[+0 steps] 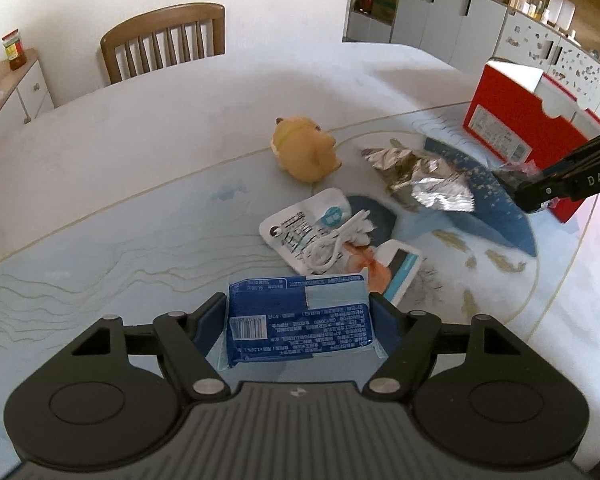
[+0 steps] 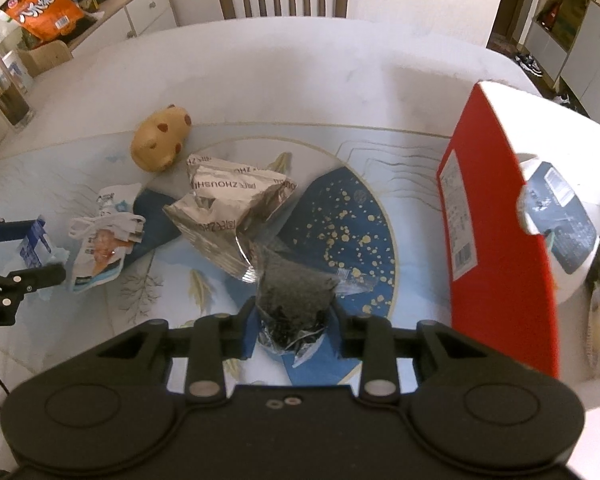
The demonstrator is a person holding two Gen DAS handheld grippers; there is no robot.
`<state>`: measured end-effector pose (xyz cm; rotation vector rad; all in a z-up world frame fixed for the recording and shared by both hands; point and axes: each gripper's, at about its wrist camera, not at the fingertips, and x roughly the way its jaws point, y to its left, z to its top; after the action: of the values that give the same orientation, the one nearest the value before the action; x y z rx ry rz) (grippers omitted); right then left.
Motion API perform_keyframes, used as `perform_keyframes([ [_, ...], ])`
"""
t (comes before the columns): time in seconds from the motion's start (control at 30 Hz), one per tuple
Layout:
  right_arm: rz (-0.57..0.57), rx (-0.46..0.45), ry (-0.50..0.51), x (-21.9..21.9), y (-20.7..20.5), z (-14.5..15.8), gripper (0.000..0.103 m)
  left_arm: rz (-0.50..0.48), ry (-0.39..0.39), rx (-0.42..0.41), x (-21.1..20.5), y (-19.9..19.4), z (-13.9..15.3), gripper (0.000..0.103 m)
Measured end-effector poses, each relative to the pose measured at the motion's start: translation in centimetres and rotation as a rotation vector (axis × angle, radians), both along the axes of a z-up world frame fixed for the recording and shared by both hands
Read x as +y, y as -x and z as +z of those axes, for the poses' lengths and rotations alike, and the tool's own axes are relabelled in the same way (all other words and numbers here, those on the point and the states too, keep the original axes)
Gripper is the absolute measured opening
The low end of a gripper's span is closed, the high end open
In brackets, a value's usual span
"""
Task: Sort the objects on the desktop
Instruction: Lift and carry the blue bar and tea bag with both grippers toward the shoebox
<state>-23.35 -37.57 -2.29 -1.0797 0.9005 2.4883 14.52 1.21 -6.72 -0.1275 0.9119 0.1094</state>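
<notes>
A: Which items do I hold?

B: My left gripper (image 1: 298, 314) stands fairly wide, its pads pressing both sides of the blue tissue pack (image 1: 296, 316), lifted above the table (image 1: 140, 152). My right gripper (image 2: 294, 330) is at its narrowest, clamped on a clear packet of dark contents (image 2: 296, 300).

A: And the remaining objects?

B: On the printed mat (image 2: 340, 216) lie the crumpled foil bag (image 2: 236, 208), a white pouch with a coiled cable (image 1: 328, 236) on it, and the tan plush toy (image 1: 304, 152). The red box (image 2: 496, 240) stands at the right, just beside my right gripper.
</notes>
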Motion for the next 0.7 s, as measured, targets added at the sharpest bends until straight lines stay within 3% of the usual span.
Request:
perform_keyframes([
  [0.7, -0.030, 0.107, -0.021, 2.2, -8.6, 3.4, 0.033, -0.060, 0.026, -0.078, -5.9, -0.6, 6.9, 0.075],
])
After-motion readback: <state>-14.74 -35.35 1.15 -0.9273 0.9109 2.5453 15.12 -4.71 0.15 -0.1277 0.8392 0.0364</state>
